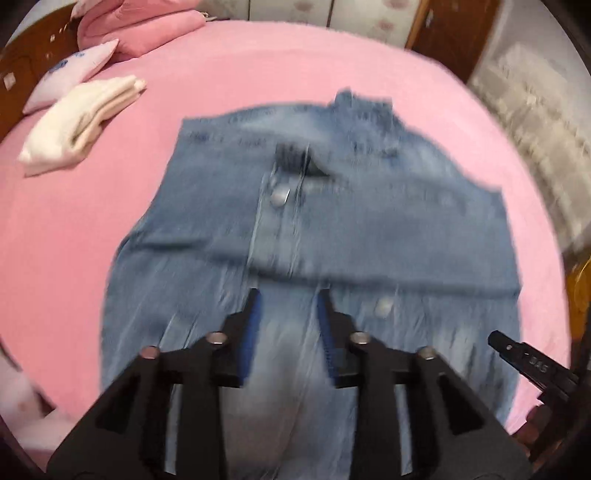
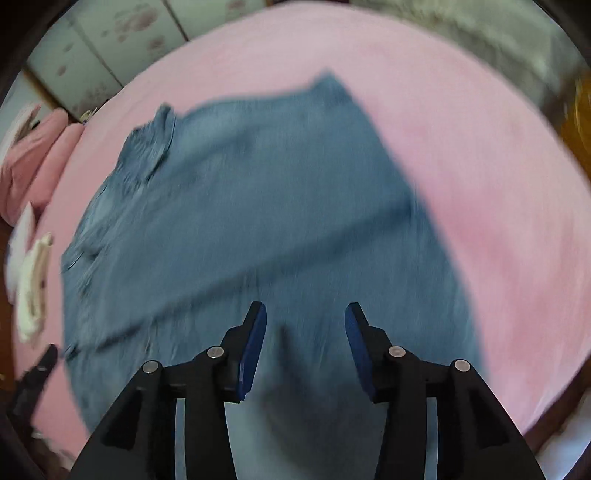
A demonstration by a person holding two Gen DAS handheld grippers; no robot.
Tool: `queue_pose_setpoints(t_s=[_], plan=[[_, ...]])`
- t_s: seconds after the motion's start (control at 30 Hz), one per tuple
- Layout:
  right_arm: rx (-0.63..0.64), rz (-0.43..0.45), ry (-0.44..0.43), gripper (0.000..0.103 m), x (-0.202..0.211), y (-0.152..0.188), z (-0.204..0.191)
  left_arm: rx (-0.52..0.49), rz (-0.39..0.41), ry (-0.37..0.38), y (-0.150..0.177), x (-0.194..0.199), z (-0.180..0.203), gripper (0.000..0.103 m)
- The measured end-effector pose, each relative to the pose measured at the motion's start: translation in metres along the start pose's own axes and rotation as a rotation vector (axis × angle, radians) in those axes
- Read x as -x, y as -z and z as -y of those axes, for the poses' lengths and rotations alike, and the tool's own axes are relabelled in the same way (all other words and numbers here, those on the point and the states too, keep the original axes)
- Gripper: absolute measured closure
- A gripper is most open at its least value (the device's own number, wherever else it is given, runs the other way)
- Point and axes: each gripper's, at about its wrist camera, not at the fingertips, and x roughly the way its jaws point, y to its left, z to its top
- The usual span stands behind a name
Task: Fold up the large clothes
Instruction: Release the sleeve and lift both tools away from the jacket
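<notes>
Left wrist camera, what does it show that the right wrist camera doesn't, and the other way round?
Only the left wrist view shows the denim garment's snap buttons and dark inner label. Only the right wrist view shows the garment's plain far right edge against bare sheet. Both show the denim garment spread on the pink bed sheet, the folded cream clothes, pink pillows, and open jaws above the denim: left gripper, right gripper.

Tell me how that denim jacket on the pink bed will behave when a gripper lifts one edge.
The denim jacket is likely floppy: it lies flat on the pink bed with soft creases and a folded layer. It probably drapes rather than holds shape. Its thick-looking cloth and metal buttons suggest some weight, so one pinch may drag.
</notes>
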Motion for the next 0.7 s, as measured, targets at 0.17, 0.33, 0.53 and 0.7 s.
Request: queue_pose_setpoints(t_s=[0.17, 0.33, 0.53, 0.7], plan=[[0.144, -0.093, -0.043, 0.058, 0.026, 0.073, -0.023, 0.006, -0.057, 0.0, 0.035, 0.036, -0.011, 0.063], [0.194, -0.039, -0.081, 0.046, 0.082, 0.107, -0.043, 0.01, -0.008, 0.05, 0.048, 0.092, -0.016, 0.049], [0.289, 0.135, -0.142, 0.02, 0.17, 0.127, -0.071, -0.055, 0.094, 0.1, 0.063, 0.161, -0.006, 0.036], [0.316, 0.199, -0.159, 0.018, 0.213, 0.136, -0.08, -0.093, 0.175, 0.095, 0.076, 0.201, -0.002, 0.034]])
